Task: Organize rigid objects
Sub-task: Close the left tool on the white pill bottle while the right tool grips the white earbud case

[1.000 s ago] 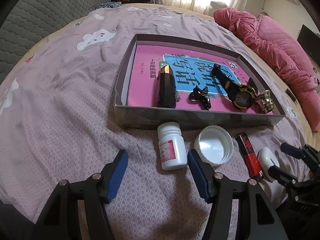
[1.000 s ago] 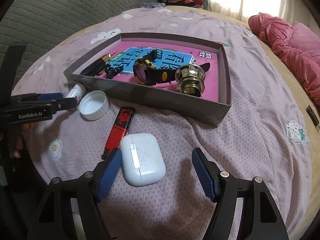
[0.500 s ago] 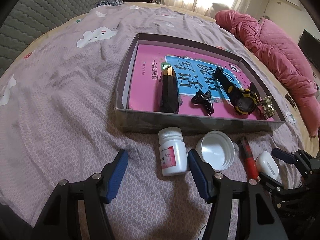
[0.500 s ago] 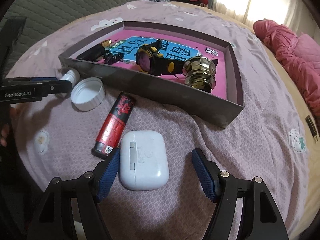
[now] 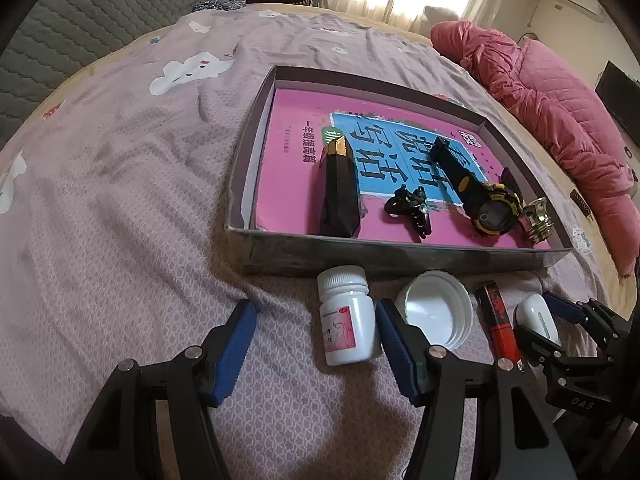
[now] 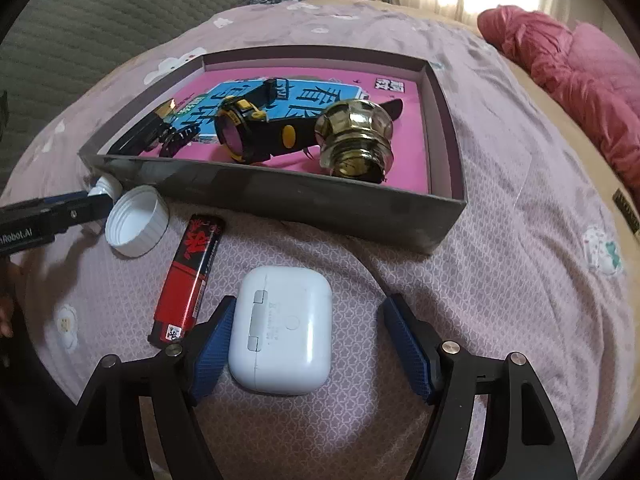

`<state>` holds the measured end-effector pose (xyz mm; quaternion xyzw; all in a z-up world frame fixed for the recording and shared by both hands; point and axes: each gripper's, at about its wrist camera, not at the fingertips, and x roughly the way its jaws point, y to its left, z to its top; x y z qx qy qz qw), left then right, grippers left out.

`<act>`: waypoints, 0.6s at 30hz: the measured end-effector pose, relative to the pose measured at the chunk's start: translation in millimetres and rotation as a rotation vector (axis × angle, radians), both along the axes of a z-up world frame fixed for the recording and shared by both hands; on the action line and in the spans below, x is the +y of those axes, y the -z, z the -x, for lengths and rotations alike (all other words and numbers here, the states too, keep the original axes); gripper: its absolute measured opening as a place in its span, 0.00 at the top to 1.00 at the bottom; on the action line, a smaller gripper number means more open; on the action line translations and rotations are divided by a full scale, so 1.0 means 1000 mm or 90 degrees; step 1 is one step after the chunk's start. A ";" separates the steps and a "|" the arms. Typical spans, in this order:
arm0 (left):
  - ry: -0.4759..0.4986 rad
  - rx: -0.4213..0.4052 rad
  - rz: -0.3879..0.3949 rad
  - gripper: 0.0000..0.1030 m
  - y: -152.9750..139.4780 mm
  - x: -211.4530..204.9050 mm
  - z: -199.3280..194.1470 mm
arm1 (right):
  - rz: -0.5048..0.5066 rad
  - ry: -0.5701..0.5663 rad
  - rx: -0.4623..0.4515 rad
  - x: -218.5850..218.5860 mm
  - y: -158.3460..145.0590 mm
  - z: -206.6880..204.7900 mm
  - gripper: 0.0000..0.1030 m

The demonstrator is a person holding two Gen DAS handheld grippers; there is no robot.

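**Now: two open grippers, two white targets, one box at twelve o'clock**

Right, both hands are lined up on the bedspread, each with something white between its fingers. The right gripper (image 6: 306, 342) stands with jaws wide apart around the white earbuds case (image 6: 282, 328). The case sits off-centre, toward nine o'clock in the opening: the left pad is just beside its edge, the right pad well clear. Its long axis runs roughly twelve to six, along the fingers, so the jaws would close across the narrower width. Nothing is pinched yet.

On the other side, the left gripper (image 5: 314, 338) is equally spread around the white pill bottle (image 5: 346, 316), lying on its side with its cap pointing to twelve. The bottle hugs the three o'clock pad; the nine o'clock pad is well apart from it.

Between the two targets lie a white jar lid (image 5: 436, 314) and a red and black lighter (image 6: 192, 276), nearer the right hand.

The grey box (image 6: 320, 204) waits at twelve o'clock of both grippers, already holding a watch (image 6: 250, 130) and a brass knob (image 6: 354, 138). My call: the right gripper needs a nudge toward nine before closing, or the case may skid sideways.
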<state>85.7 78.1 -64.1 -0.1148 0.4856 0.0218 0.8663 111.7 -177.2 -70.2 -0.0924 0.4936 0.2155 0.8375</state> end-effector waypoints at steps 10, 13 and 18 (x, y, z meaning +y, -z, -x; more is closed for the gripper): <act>0.012 0.009 -0.020 0.40 0.004 -0.007 -0.004 | -0.003 0.027 0.001 0.002 0.004 0.003 0.27; 0.012 0.012 -0.017 0.40 0.006 -0.006 -0.005 | -0.005 0.027 0.004 0.002 0.004 0.003 0.27; 0.013 0.012 -0.021 0.40 0.006 -0.008 -0.006 | 0.001 0.026 0.005 0.003 0.005 0.002 0.27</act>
